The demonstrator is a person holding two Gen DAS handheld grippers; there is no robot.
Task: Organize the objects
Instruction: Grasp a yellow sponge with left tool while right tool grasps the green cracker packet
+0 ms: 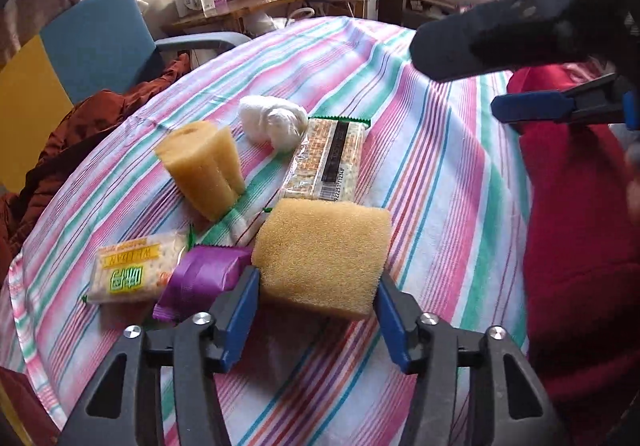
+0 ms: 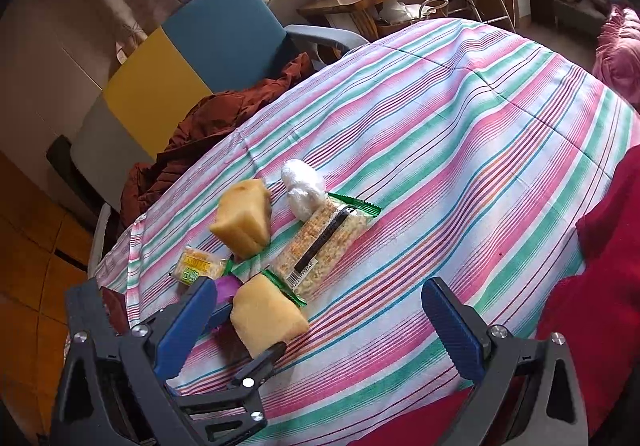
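Because the sponge between the left tool's blue pads looks porous and springy, it should weigh almost nothing and give under pressure, so a light squeeze across its two flat sides, near the middle, ought to hold it without crushing it. From the left wrist view the pads sit against both sides of the sponge, so I judge the left tool to be grasping it, though only at the near end. The sponge rests low over the striped bedcover, near the bed's near edge, touching a long cracker packet behind it and just beside a purple wrapper. A second sponge stands tilted farther back, near a white wad and a small yellow biscuit pack. The right tool hangs released, jaws wide, with nothing between them. The packets look slippery and brittle inside, so they call for a gentler grip.
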